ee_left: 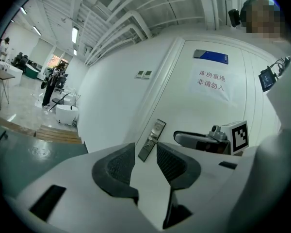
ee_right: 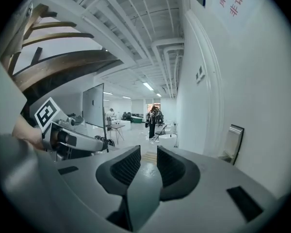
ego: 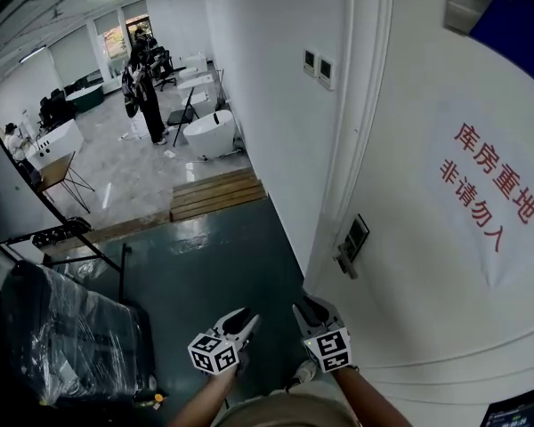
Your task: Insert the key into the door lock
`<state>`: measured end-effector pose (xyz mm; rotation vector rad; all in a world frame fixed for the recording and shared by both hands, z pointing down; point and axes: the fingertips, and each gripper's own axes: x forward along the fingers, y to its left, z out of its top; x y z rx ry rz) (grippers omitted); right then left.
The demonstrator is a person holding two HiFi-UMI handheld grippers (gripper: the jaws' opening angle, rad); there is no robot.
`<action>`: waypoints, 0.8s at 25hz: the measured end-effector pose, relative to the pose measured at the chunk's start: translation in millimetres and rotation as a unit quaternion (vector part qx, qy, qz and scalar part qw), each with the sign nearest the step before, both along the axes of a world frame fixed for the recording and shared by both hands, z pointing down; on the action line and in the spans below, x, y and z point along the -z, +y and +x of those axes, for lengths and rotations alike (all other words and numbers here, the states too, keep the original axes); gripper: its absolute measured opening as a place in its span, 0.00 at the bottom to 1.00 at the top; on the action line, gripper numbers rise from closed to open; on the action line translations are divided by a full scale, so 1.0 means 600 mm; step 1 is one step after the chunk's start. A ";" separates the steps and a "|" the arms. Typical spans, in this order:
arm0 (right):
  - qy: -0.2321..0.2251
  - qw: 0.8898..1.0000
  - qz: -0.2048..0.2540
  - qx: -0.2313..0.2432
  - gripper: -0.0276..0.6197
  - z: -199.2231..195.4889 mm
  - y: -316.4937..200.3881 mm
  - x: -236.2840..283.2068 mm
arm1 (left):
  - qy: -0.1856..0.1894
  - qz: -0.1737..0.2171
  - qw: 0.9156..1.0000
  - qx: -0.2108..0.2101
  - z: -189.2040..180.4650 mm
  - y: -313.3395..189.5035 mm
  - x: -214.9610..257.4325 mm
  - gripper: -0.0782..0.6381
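Note:
The white door (ego: 445,265) fills the right of the head view, with a red-lettered paper sign (ego: 482,185) on it. Its metal lock plate with handle (ego: 351,242) sits by the door's left edge. Both grippers hang low, short of the lock and apart from it. My left gripper (ego: 246,320) is open by a narrow gap, nothing between its fingers; in its own view the left gripper (ee_left: 145,152) points at the lock plate (ee_left: 152,139). My right gripper (ego: 304,311) is likewise open and empty; from the right gripper (ee_right: 149,154) the lock plate (ee_right: 233,142) lies to the right. No key shows.
A white wall with two switch panels (ego: 319,66) stands left of the door frame. Wooden steps (ego: 215,193) lead up to a pale floor with white tubs (ego: 209,132) and people (ego: 147,96). A plastic-wrapped cart (ego: 67,332) stands at the lower left on the dark green floor.

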<state>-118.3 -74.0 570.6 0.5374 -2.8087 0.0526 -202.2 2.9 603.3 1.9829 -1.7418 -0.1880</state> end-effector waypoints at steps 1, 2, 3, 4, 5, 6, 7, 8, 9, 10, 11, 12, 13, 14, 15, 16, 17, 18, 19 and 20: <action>0.001 1.000 -0.002 0.005 0.19 -0.007 0.018 -0.001 | 0.000 0.001 1.000 0.006 -0.006 0.020 0.001 0.32; 0.003 1.000 -0.002 0.011 0.19 -0.012 0.036 -0.003 | -0.001 0.002 1.000 0.010 -0.011 0.040 0.001 0.32; 0.004 1.000 -0.001 0.015 0.19 -0.018 0.053 -0.003 | -0.003 0.003 1.000 0.014 -0.015 0.058 0.002 0.32; 0.007 1.000 0.000 0.019 0.19 -0.022 0.070 -0.004 | -0.003 0.004 1.000 0.017 -0.018 0.077 0.002 0.32; 0.009 1.000 0.001 0.023 0.19 -0.025 0.087 -0.005 | -0.001 0.004 1.000 0.020 -0.019 0.097 0.001 0.32; 0.012 1.000 0.001 0.027 0.19 -0.026 0.105 -0.005 | 0.002 0.003 1.000 0.024 -0.019 0.118 -0.001 0.32; 0.014 0.999 0.000 0.030 0.19 -0.027 0.124 -0.006 | 0.005 0.001 1.000 0.028 -0.018 0.141 -0.004 0.32; 0.017 0.999 0.001 0.034 0.19 -0.027 0.143 -0.007 | 0.009 0.000 0.999 0.032 -0.017 0.163 -0.008 0.32; 0.020 0.999 0.003 0.038 0.19 -0.026 0.161 -0.008 | 0.012 0.000 0.999 0.036 -0.015 0.184 -0.011 0.32; 0.024 0.999 0.007 0.042 0.19 -0.026 0.178 -0.010 | 0.015 0.000 0.999 0.038 -0.013 0.205 -0.013 0.32; 0.028 0.998 0.013 0.046 0.19 -0.025 0.194 -0.012 | 0.016 0.002 0.999 0.038 -0.011 0.224 -0.015 0.32; 0.031 0.998 0.019 0.051 0.19 -0.025 0.210 -0.014 | 0.017 0.004 0.999 0.037 -0.008 0.243 -0.018 0.32; 0.035 0.998 0.026 0.056 0.19 -0.025 0.224 -0.017 | 0.016 0.006 0.999 0.037 -0.006 0.259 -0.021 0.32; 0.038 0.997 0.031 0.060 0.19 -0.027 0.237 -0.020 | 0.015 0.007 0.999 0.038 -0.006 0.273 -0.024 0.32; 0.040 0.997 0.035 0.064 0.19 -0.029 0.247 -0.025 | 0.014 0.007 0.999 0.039 -0.008 0.285 -0.028 0.32; 0.042 0.996 0.037 0.067 0.19 -0.032 0.256 -0.029 | 0.015 0.007 0.999 0.042 -0.011 0.294 -0.031 0.32; 0.044 0.996 0.037 0.069 0.19 -0.033 0.264 -0.033 | 0.016 0.006 0.999 0.046 -0.013 0.303 -0.033 0.32; 0.046 0.996 0.037 0.071 0.19 -0.032 0.273 -0.036 | 0.019 0.005 0.999 0.048 -0.012 0.313 -0.035 0.32; 0.047 0.996 0.037 0.073 0.19 -0.031 0.281 -0.040 | 0.020 0.005 0.999 0.050 -0.010 0.323 -0.036 0.32; 0.048 0.995 0.037 0.074 0.19 -0.029 0.288 -0.042 | 0.020 0.004 0.999 0.051 -0.008 0.331 -0.038 0.32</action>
